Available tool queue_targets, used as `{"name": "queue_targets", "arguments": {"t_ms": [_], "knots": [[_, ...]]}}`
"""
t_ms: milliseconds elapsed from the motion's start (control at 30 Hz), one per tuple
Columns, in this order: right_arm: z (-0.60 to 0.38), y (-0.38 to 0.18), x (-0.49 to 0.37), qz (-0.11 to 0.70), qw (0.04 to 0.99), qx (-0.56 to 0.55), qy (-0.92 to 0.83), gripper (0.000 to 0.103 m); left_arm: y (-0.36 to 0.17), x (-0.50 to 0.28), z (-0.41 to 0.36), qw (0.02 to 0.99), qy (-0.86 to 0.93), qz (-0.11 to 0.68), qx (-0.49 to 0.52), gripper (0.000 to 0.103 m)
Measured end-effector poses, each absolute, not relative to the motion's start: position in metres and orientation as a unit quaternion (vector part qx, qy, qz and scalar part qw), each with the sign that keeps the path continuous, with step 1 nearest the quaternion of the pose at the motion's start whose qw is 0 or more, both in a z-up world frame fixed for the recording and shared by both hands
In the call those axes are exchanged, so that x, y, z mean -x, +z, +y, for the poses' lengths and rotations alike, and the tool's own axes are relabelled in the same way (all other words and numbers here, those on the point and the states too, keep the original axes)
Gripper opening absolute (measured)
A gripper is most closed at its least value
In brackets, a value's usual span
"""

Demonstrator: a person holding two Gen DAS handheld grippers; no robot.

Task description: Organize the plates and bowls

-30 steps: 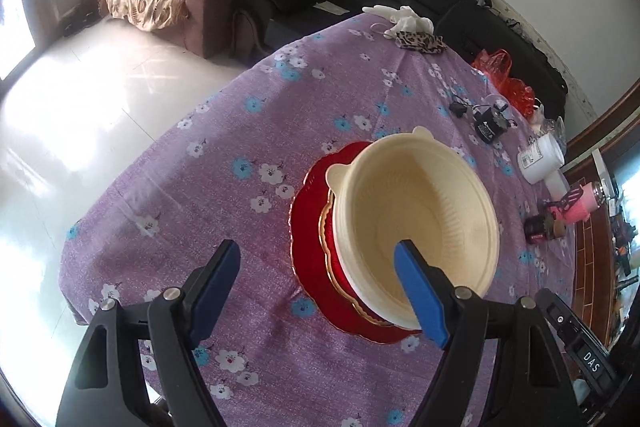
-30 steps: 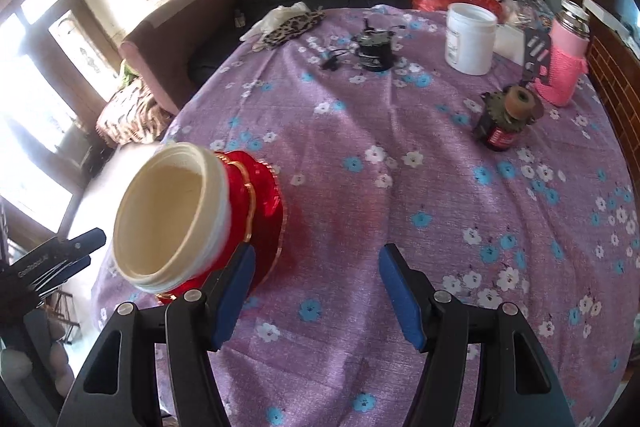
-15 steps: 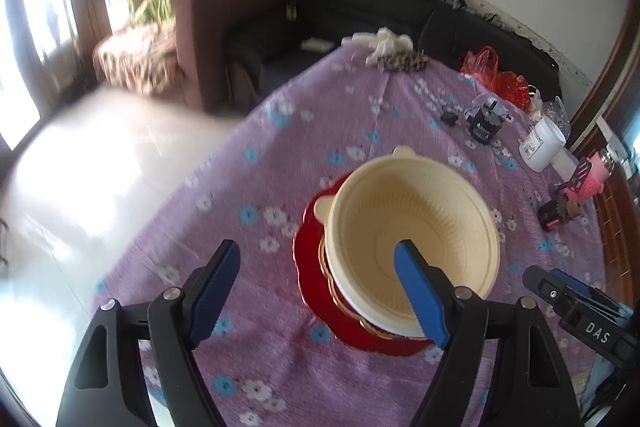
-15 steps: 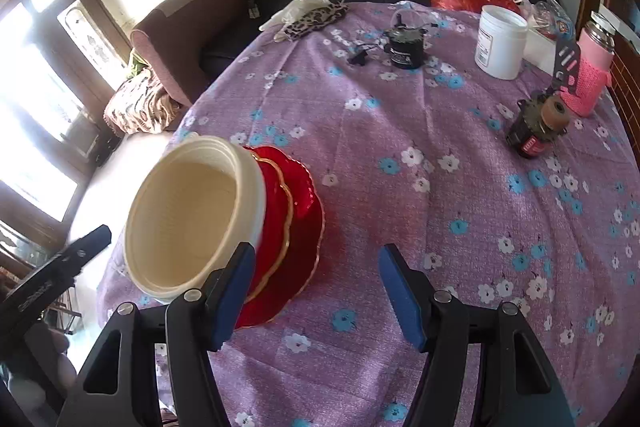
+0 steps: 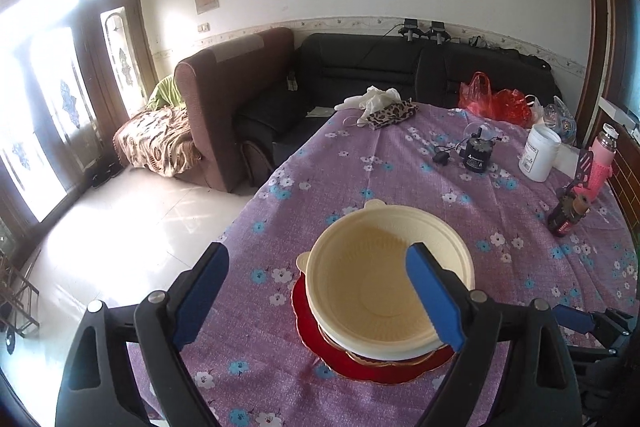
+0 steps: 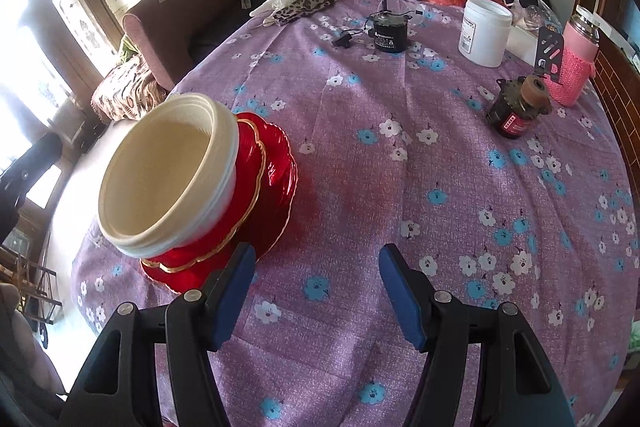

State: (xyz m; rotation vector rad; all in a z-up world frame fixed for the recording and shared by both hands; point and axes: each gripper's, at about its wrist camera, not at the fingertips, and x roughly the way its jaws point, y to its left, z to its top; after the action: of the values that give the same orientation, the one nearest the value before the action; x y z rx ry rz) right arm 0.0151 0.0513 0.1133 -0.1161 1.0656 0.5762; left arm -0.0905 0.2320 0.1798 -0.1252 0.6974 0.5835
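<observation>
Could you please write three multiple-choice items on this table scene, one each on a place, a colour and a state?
1. Where does the cream bowl sit?
A. on the stacked red dishes
B. on the sofa
C. beside the white jar

2. What colour is the tablecloth?
A. green
B. purple with flowers
C. plain white

3. What is between the right gripper fingers?
A. the bowl
B. a plate
C. nothing

Answers: 1 A, the red plate and a gold-rimmed red dish show under the bowl; 2 B, purple cloth with white and blue blossoms; 3 C, only cloth shows in the open gap.
</observation>
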Motion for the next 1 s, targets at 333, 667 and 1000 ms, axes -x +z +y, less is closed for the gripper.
{"name": "queue_targets", "arguments": {"t_ms": [333,667,1000], "knots": [[0.049,0.117,0.008,0.486,0.814,0.083,0.307,0.070,0.185,0.107,0.211,0.889,0.304,0.337,0.062,0.090],[0.053,0.127,0.039,0.449,0.809,0.120,0.360,0.070,0.222,0.148,0.197,0.908,0.316,0.264,0.077,0.103],[0.063,0.140,0.010,0.450,0.813,0.109,0.353,0.077,0.169,0.158,0.276,0.838,0.348,0.368,0.202,0.103]]}}
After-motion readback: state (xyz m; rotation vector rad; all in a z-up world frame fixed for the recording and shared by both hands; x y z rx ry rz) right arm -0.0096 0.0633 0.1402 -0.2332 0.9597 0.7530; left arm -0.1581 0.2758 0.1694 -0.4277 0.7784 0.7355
